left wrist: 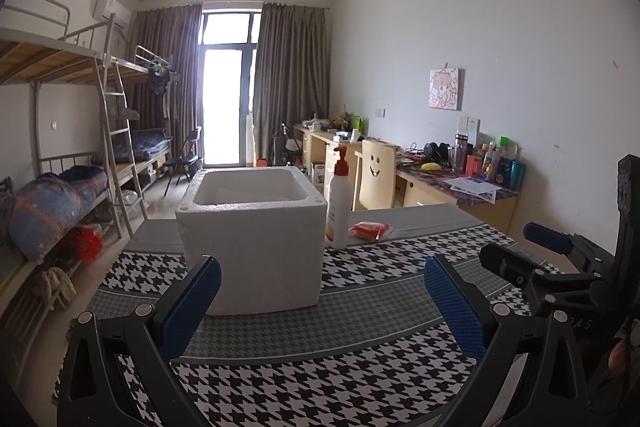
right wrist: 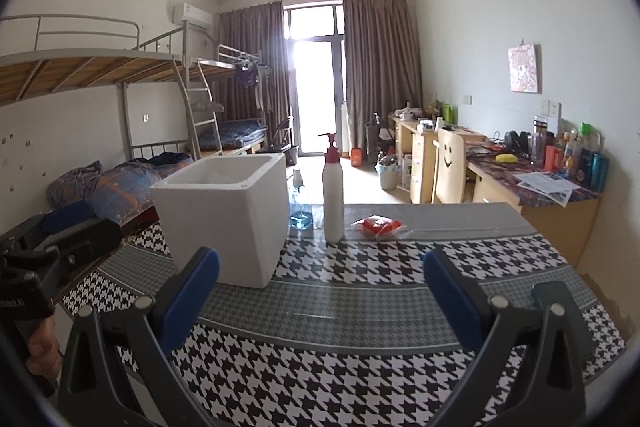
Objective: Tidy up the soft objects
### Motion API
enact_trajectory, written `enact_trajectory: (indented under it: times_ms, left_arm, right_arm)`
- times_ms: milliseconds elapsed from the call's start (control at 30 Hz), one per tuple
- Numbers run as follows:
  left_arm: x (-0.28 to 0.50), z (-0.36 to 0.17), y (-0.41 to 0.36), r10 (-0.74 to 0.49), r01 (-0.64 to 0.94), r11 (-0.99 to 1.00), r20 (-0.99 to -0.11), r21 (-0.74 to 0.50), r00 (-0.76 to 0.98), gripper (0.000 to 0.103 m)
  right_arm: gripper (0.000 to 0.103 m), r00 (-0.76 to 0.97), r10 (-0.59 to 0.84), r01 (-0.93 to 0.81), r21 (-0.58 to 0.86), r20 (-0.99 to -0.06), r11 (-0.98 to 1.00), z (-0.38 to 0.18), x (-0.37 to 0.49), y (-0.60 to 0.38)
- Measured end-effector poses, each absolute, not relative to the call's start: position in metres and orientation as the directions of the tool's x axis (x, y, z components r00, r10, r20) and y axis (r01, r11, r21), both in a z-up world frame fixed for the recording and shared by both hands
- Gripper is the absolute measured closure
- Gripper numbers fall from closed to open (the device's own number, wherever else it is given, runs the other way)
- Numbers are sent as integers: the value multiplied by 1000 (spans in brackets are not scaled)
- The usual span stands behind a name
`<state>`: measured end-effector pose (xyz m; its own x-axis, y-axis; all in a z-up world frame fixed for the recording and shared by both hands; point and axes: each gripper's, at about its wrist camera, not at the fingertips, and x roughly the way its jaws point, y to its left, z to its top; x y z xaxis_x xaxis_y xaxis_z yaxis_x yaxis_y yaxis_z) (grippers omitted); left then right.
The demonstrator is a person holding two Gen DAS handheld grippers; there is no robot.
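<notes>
Both tongs were spread wide, gripping nothing: left tongs point(left wrist: 322, 291) and right tongs point(right wrist: 322, 285) hovered low over the houndstooth-covered counter point(right wrist: 360, 367). White foam box point(left wrist: 256, 239) stood open-topped at 12 o'clock from the left tongs, 11 o'clock from the right. White pump bottle point(right wrist: 333, 195) with red collar stood upright just right of the box. Soft red-orange packet point(right wrist: 377, 225), possibly a wrapped sponge, lay flat on the counter near the bottle at its 3 o'clock, apart from the box.
</notes>
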<state>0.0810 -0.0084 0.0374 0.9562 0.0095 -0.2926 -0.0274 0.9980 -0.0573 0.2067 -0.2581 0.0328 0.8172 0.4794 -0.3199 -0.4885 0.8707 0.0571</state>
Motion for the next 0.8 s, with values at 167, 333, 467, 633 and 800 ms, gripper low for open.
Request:
enact_trajectory:
  times_ms: [167,333,467,633,800]
  left_arm:
    - [76,30,-10,10,-26,998,-278,-56,961,1]
    - [71,21,-11,34,-51,997,-262,-59,964,1]
    - [68,18,-10,67,-81,996,-248,-47,966,1]
    - [64,11,-7,78,-94,994,-249,-51,965,1]
    - [59,4,-6,91,-107,993,-246,-50,965,1]
  right_arm:
    - [0,826,477,-485,52,-299,873,26,200,-261]
    - [0,831,474,-477,66,-292,877,17,197,-261]
    - [0,830,480,-481,71,-285,874,13,194,-261]
    - [0,842,473,-479,46,-261,877,11,186,-262]
    - [0,847,470,-476,42,-250,879,7,183,-263]
